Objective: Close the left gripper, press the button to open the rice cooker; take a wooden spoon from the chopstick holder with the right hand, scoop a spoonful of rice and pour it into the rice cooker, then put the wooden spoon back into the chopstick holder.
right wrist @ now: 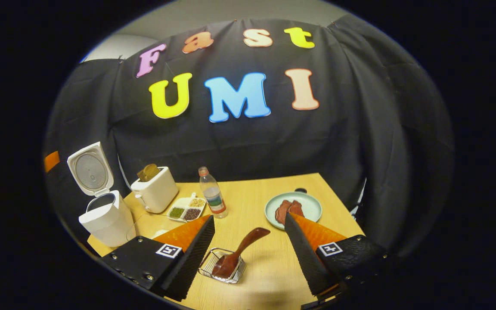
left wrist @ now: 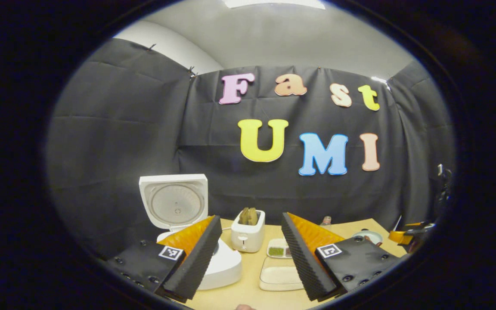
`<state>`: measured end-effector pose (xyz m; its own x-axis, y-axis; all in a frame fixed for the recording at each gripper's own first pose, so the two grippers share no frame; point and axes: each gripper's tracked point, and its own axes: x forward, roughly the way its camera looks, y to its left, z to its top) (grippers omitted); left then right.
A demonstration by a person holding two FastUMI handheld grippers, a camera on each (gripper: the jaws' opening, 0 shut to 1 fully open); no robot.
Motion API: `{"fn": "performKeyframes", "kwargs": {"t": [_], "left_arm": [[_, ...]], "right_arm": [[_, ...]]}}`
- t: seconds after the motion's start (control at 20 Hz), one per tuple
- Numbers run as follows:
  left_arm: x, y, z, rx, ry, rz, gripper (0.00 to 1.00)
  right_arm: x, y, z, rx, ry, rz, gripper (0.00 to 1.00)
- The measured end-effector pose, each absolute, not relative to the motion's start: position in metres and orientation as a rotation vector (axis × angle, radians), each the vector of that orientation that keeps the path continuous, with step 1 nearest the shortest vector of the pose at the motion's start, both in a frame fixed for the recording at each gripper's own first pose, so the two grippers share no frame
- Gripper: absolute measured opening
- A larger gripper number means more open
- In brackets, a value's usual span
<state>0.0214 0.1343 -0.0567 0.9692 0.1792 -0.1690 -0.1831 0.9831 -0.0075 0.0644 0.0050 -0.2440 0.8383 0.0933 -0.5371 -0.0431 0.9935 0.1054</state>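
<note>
Rice cooker lid's popped open, wooden spoon is parked in its holder, both grippers' fingers spread wide, nothing held.

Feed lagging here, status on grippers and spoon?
Both hand-held grippers open, empty. Rice cooker lid up. Wooden spoon in chopstick holder, between right fingers. Nothing blocking.

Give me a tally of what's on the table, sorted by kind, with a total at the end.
Appliances: 2, the rice cooker with its lid up and the toaster
Dishes: 3, the plate, the divided dish and the clear tray
Bottles: 1, the water bottle
Utensils and holders: 2, the wooden spoon and the chopstick holder
Total: 8
</note>
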Motion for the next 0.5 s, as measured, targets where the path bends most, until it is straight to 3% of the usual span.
{"fn": "performKeyframes", "kwargs": {"t": [0.1, 0.25, 0.3, 0.5], "left_arm": [[0.015, 0.13, -0.06, -0.026, 0.181, 0.194, 0.97], [0.011, 0.126, -0.063, -0.032, 0.207, 0.215, 0.94], [0.01, 0.128, -0.067, -0.042, 0.221, 0.23, 0.97], [0.007, 0.123, -0.07, -0.035, 0.238, 0.258, 0.94]], "right_arm": [[0.068, 0.001, -0.27, 0.137, 0.642, 0.049, 1.0], [0.079, 0.003, -0.3, 0.203, 0.694, 0.045, 0.98], [0.084, 0.004, -0.308, 0.224, 0.71, 0.039, 0.93], [0.097, 0.008, -0.34, 0.301, 0.773, 0.032, 0.84]]}}
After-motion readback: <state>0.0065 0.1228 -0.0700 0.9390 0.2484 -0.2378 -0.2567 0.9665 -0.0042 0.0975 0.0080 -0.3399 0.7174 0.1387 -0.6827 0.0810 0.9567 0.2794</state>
